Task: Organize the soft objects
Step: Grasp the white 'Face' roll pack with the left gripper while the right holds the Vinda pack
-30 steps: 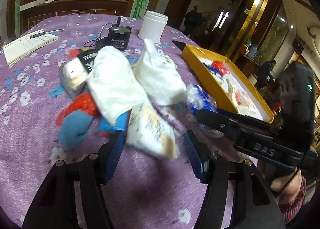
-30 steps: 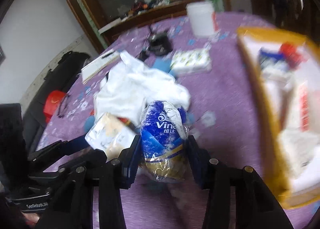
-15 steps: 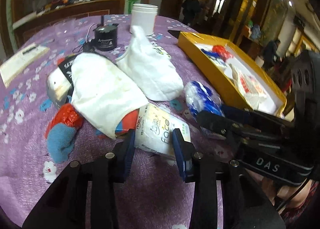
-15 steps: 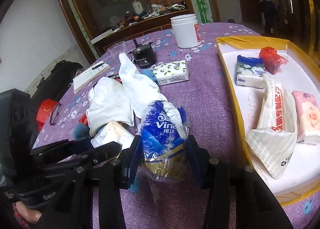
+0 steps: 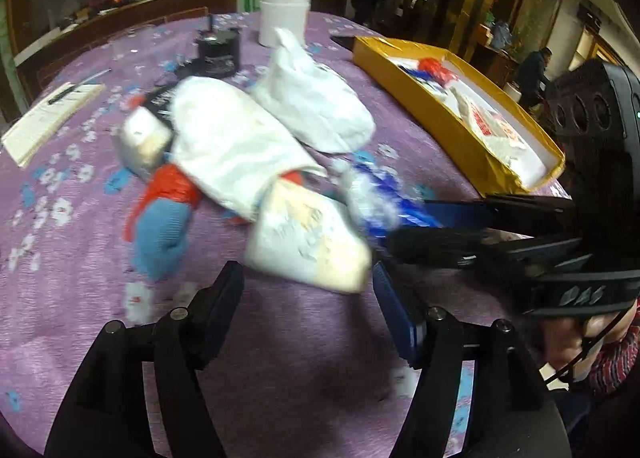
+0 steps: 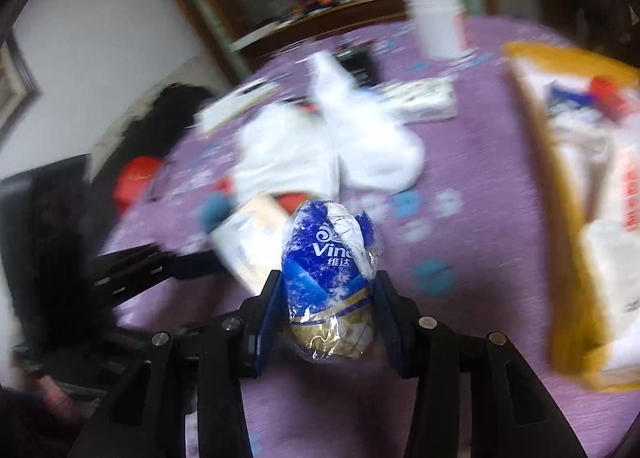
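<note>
A cream tissue pack (image 5: 308, 246) lies on the purple flowered cloth, its near end between the fingertips of my left gripper (image 5: 306, 276). The jaws are opening and the pads stand clear of the pack. My right gripper (image 6: 328, 298) is shut on a blue and white tissue pack (image 6: 328, 258), held upright just above the cloth. In the left wrist view the right gripper (image 5: 420, 226) reaches in from the right with that blue pack (image 5: 376, 194) at its tips. A yellow tray (image 5: 440, 126) with several soft packs inside stands at the right.
Two white cloth bundles (image 5: 240, 146) lie behind the cream pack, with a red and blue sock (image 5: 164, 226) and a silver packet (image 5: 144, 138) at their left. Further back are a black device (image 5: 218, 54), a white jar (image 5: 284, 18) and a notebook (image 5: 48, 118). People stand beyond the table.
Half a second ago my left gripper was closed on the cream pack; now its jaws are spread and the pack lies free. The right gripper keeps its hold on the blue pack.
</note>
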Tool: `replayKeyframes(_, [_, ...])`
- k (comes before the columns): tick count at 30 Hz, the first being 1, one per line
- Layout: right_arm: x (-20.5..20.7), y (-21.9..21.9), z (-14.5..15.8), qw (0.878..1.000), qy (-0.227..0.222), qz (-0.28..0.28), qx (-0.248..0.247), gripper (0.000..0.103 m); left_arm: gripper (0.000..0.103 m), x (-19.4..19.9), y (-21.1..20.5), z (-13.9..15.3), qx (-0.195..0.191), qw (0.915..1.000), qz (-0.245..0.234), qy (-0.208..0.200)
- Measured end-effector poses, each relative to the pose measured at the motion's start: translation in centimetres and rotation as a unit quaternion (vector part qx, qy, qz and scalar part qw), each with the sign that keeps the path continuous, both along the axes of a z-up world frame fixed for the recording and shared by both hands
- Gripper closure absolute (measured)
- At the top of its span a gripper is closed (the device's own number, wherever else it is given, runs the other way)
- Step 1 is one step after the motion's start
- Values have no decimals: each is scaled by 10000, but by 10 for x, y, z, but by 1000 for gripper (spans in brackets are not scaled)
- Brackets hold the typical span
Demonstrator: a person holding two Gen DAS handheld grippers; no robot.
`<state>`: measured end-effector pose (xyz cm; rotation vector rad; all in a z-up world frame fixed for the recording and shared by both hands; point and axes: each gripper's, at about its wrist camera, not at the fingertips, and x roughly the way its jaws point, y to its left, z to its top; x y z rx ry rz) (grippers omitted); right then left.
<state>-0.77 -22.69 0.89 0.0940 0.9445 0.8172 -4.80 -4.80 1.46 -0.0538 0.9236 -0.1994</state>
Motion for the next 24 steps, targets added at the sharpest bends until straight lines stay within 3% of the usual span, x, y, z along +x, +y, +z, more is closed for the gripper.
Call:
replayKeyframes(3, [5, -10, 5, 9994, 107, -35, 332, 57, 29, 5, 10, 0, -312, 9993, 175, 94])
replayKeyframes(7, [6, -19, 13, 9967, -400, -690, -179, 57, 29, 17, 14, -4, -895, 9949, 384, 273])
replayKeyframes(10, [12, -26, 11, 9946, -458, -904, -228, 57, 29, 31, 9, -8, -770, 9941, 623, 439])
replayKeyframes(13, [11, -27, 9, 9933, -606, -939, -279, 57, 29, 37, -3, -11, -621, 9950, 560, 539])
replayKeyframes(15, [10, -23, 8, 9929, -665, -931, -333, 57, 28, 36, -15, -12, -221, 9975, 520, 426])
replayKeyframes(18, [14, -26, 4, 9931, -567, -988, -276, 57, 27, 36, -18, -15, 25, 9975, 666, 235])
replayKeyframes(24, [11, -26, 5, 9939, -582, -917, -185, 57, 41, 31, -15, -12, -136, 9978, 641, 5])
